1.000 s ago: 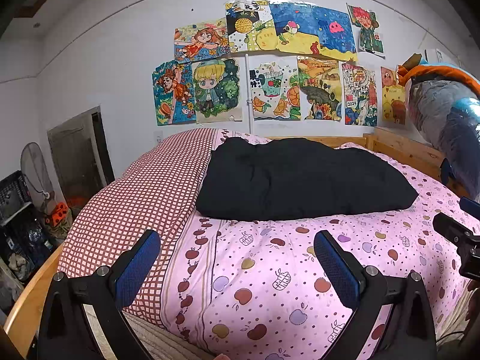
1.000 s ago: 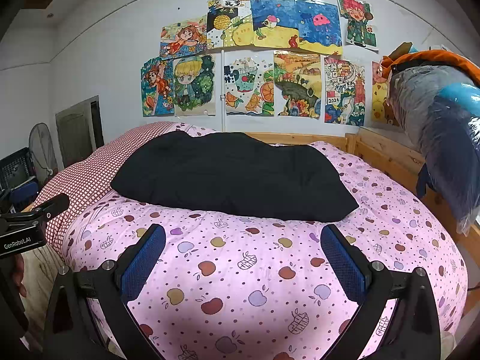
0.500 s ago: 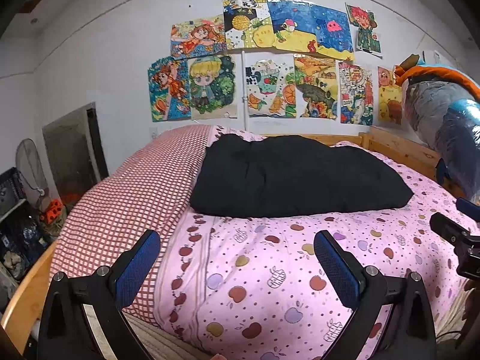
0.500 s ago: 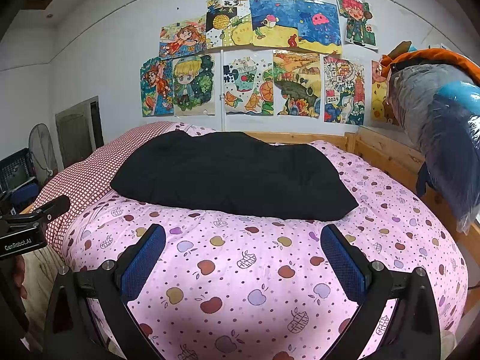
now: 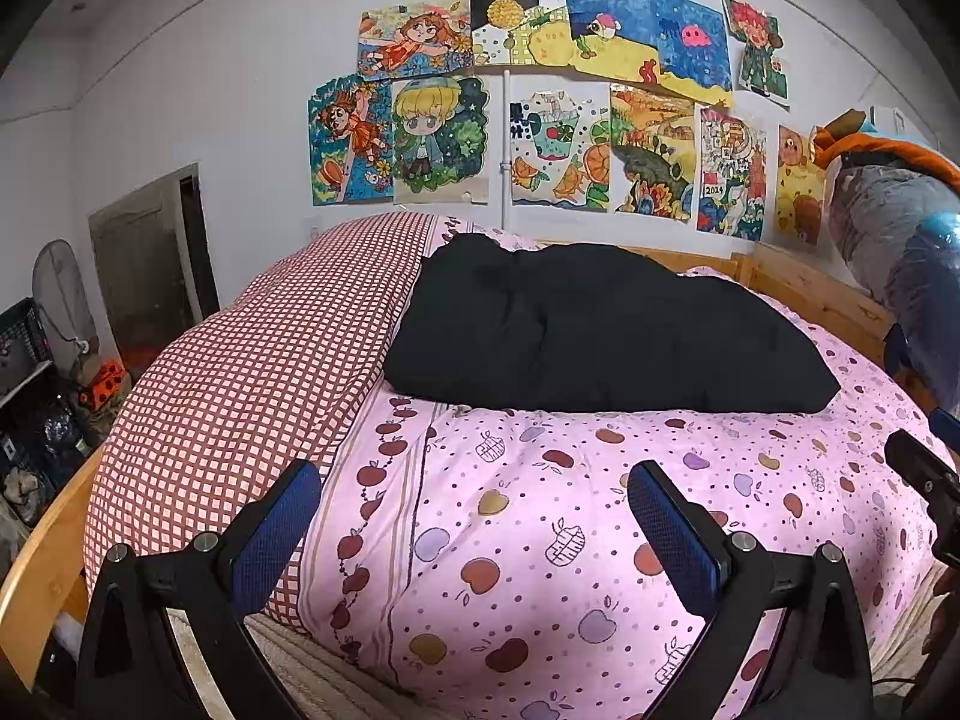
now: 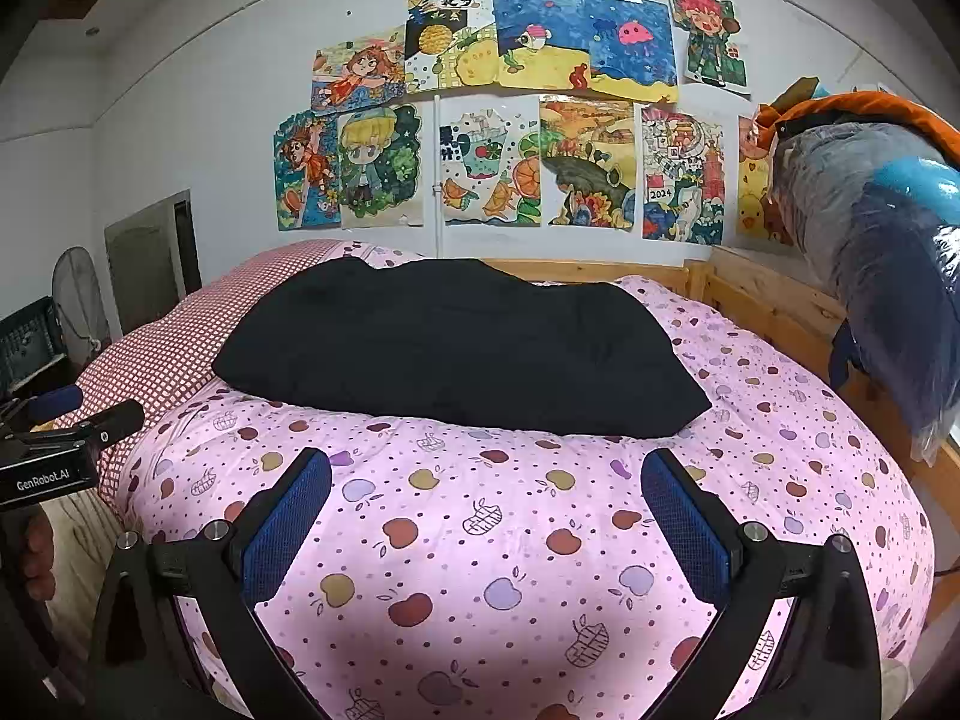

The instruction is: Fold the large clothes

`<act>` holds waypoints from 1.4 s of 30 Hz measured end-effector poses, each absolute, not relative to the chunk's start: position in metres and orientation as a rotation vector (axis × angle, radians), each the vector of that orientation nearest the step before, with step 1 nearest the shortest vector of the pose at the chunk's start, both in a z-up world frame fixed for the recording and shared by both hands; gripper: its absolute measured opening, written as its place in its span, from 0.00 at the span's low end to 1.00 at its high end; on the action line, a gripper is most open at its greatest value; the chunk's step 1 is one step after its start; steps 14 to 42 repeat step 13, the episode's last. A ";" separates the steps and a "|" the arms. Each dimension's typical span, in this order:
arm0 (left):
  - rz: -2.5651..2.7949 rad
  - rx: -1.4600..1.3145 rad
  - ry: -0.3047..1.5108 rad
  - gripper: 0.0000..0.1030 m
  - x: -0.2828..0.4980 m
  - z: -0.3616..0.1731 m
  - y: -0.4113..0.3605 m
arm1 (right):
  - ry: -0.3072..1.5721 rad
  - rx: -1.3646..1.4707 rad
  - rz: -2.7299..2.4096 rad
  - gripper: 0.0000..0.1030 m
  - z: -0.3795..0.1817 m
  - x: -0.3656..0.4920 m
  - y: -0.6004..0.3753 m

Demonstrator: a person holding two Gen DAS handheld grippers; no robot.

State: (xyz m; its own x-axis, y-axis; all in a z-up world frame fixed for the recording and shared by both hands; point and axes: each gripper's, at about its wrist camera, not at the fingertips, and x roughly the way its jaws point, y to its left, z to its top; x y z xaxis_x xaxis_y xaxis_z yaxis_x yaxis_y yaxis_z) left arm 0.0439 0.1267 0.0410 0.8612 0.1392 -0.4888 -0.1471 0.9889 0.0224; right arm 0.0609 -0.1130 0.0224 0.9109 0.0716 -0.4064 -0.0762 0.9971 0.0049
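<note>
A large black garment (image 5: 600,330) lies bunched on the far half of a bed, on a pink quilt (image 5: 540,528) printed with apples. The same black garment (image 6: 456,342) fills the middle of the right wrist view, on the pink quilt (image 6: 510,540). My left gripper (image 5: 474,510) hangs open above the quilt's near edge, well short of the garment, with nothing between its blue pads. My right gripper (image 6: 486,504) is open too, over the quilt in front of the garment. Each gripper shows at the edge of the other's view.
A red-checked cover (image 5: 258,372) lies along the bed's left side. A wooden bed rail (image 6: 774,306) runs along the right. A plastic-wrapped bundle (image 6: 888,252) hangs over the right rail. Drawings (image 5: 540,96) cover the back wall. A fan (image 5: 60,300) and crates stand at left.
The left wrist view has shifted slightly left, so the bed sits further right in it. The right gripper has barely moved. Both stay open.
</note>
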 end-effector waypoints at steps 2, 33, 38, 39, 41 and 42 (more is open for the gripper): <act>0.148 -0.011 0.511 1.00 0.043 0.041 0.125 | 0.419 -0.011 0.074 0.99 0.022 0.061 -0.111; 0.156 -0.002 0.527 1.00 0.046 0.038 0.122 | 0.431 -0.004 0.068 0.99 0.019 0.062 -0.110; 0.156 -0.002 0.527 1.00 0.046 0.038 0.122 | 0.431 -0.004 0.068 0.99 0.019 0.062 -0.110; 0.156 -0.002 0.527 1.00 0.046 0.038 0.122 | 0.431 -0.004 0.068 0.99 0.019 0.062 -0.110; 0.156 -0.002 0.527 1.00 0.046 0.038 0.122 | 0.431 -0.004 0.068 0.99 0.019 0.062 -0.110; 0.156 -0.002 0.527 1.00 0.046 0.038 0.122 | 0.431 -0.004 0.068 0.99 0.019 0.062 -0.110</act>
